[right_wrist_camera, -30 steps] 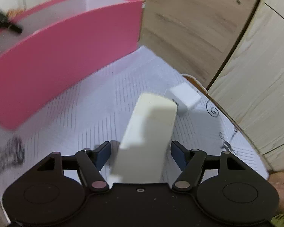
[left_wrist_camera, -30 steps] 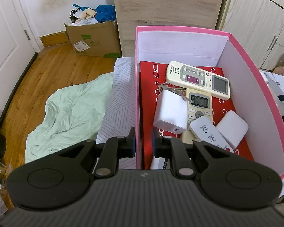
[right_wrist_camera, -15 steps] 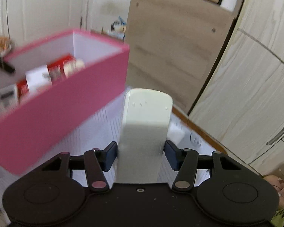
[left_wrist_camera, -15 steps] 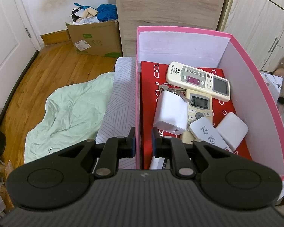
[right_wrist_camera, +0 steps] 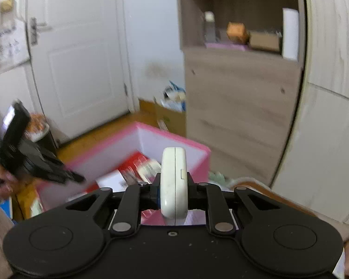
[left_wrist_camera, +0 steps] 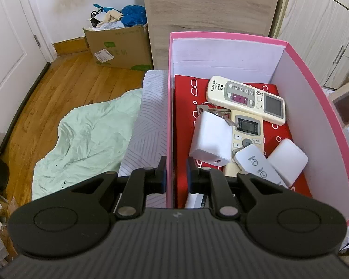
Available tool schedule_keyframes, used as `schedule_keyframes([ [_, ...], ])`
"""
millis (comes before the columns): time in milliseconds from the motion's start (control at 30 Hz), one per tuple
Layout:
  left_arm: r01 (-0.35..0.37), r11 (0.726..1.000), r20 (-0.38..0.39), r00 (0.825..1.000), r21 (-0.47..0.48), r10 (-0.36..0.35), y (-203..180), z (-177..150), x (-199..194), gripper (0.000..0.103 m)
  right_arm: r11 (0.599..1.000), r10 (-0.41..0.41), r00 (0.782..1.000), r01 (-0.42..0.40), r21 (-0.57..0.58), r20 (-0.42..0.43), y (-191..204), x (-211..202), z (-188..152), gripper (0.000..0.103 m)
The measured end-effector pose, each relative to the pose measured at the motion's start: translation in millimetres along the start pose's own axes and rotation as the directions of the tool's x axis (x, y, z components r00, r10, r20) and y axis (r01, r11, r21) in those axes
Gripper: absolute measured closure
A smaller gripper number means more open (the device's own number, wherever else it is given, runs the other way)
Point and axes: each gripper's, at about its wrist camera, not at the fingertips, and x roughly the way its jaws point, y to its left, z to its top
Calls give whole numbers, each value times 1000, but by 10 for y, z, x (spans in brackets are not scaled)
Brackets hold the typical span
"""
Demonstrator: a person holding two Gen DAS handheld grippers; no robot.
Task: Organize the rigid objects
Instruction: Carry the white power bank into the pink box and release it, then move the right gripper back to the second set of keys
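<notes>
Pink box: a pink cardboard box with white inner walls (left_wrist_camera: 314,107) stands on a striped white bed sheet (left_wrist_camera: 149,125); a red liner with white spectacle prints (left_wrist_camera: 183,107) covers its floor.
Contents: a long cream remote with a grey screen (left_wrist_camera: 246,98), a shorter cream remote with a small display (left_wrist_camera: 245,132), a slim white remote with round icons (left_wrist_camera: 258,165), a white rounded flat case (left_wrist_camera: 288,160), a white cube charger (left_wrist_camera: 210,139) and a bunch of metal keys (left_wrist_camera: 209,109) partly under the charger.
Count: three remotes, one charger, one case, one key bunch in the box.
Left claw (left_wrist_camera: 175,174): clamped on the box's near left wall, one pad outside, one inside.
Right claw (right_wrist_camera: 173,189): its jaws are closing on a cream-white remote held edge-on (right_wrist_camera: 174,181), raised above the box's right side.
Cardboard carton (left_wrist_camera: 118,46): on the wooden floor, stuffed with bags; green print and a shipping label, too small to read.
Writing: the remotes' button text is illegible.
</notes>
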Motion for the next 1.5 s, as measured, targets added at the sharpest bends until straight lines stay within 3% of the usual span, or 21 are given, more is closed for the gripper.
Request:
schedule_keyframes([
  [133,11,1000,-4,1000,-13,-11,13,-5,-4,90,995,67,996,-72,73,64,54,-24,159,83],
  [233,15,1000,-4,1000,-13,-15,14,-17,-1,90,968,192,981,-189,163,-2,49,127,230,83],
  [367,20,1000,-7,1000,-15,-20,17,-19,-4,90,905,332,939,-292,308,-86,108,520,179,83],
  [500,20,1000,-10,1000,-20,-20,11,-6,1,90,870,404,900,-323,372,-164,326,928,66,82],
  [600,14,1000,-10,1000,-19,-14,-6,1,11,90,812,475,861,-351,467,-179,401,1206,-53,83],
  [633,13,1000,-10,1000,-19,-14,-9,0,12,90,808,478,859,-348,476,-184,428,1268,-97,83],
  [733,19,999,-13,1000,-25,-20,11,2,15,90,858,419,884,-309,410,-209,515,1401,-164,81],
  [867,23,999,-14,1000,-27,-23,17,1,12,90,844,431,876,-307,439,-215,366,1445,-124,80],
  [933,23,999,-14,1000,-25,-23,18,0,11,90,879,392,892,-290,378,-226,383,1442,-94,78],
  [1067,28,999,-15,999,-31,-29,25,-5,4,90,960,237,938,-186,210,-253,521,1406,-67,58],
  [1200,29,999,-16,999,-30,-30,35,-4,-3,90,997,67,963,-53,61,-261,613,1349,-47,30],
  [1300,24,1000,-14,1000,-19,-24,12,-5,-8,90,1000,-20,979,19,-8,-204,619,1172,10,30],
  [1500,27,999,-10,1000,-21,-28,10,-2,-8,90,994,0,998,-6,-108,-62,592,536,146,27],
])
